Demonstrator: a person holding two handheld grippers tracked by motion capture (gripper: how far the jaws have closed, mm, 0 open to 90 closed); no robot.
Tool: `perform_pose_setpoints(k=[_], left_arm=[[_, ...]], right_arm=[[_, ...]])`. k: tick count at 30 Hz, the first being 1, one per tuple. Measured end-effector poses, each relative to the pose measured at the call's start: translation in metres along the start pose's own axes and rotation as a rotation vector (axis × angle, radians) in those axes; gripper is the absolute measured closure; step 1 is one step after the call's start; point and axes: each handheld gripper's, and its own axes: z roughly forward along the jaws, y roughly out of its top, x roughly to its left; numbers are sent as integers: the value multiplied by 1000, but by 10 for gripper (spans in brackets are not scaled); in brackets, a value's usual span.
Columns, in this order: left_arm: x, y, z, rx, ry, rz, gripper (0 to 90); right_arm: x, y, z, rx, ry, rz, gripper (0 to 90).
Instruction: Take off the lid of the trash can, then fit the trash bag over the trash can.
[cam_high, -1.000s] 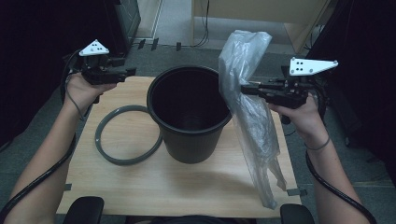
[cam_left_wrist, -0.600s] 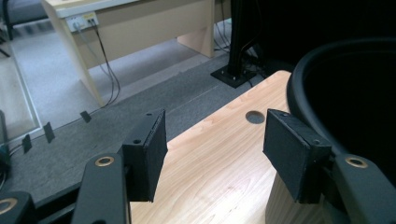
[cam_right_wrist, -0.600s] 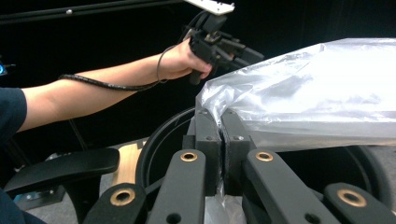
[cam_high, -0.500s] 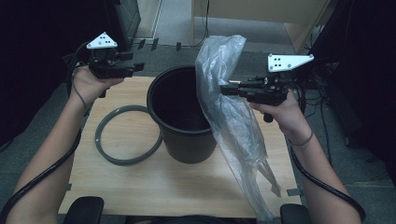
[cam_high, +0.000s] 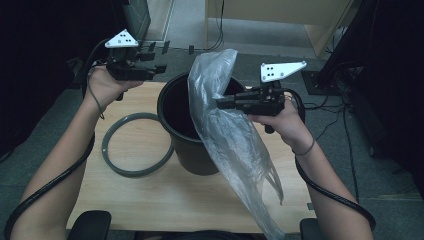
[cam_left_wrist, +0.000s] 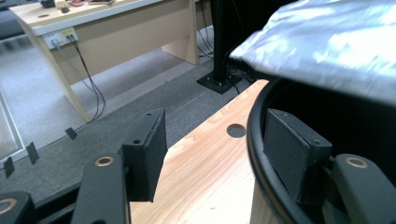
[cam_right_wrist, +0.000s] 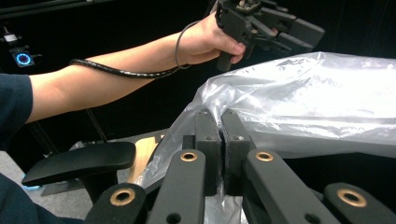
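The clear crinkled plastic bag (cam_high: 225, 130) is hanging over the round black plastic bucket (cam_high: 187, 145), its long axis slanting toward our near side. We are pinching it in our right gripper (cam_high: 222, 103); our left gripper (cam_high: 159, 67), jaws wide, is straddling the bucket's far rim.

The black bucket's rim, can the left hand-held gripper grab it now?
Probably yes: the left hand-held gripper is open with the bucket's rim already between its jaws, and the plastic bag hangs above, not blocking.
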Motion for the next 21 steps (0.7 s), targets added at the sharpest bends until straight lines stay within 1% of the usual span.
perform_pose_setpoints(k=[3, 7, 9, 13, 16, 19, 21], left_arm=[[-5, 6, 2, -6, -20, 12, 390], [-13, 13, 5, -14, -43, 32, 394], [-19, 18, 8, -13, -53, 49, 392], [-31, 26, 14, -21, -81, 79, 391], [-40, 32, 19, -33, -107, 82, 391], [-48, 34, 27, -23, -130, 90, 390], [-51, 34, 31, -20, -143, 87, 390]], right_arm=[[0, -1, 6, 18, 3, -1, 890], [1, -2, 12, 31, 21, 2, 891], [2, -1, 15, 36, 23, -10, 890], [4, 0, 18, 38, 27, -15, 890], [4, 0, 20, 41, 35, -17, 890], [4, -1, 23, 41, 38, -22, 890], [6, -2, 24, 45, 43, -16, 890]])
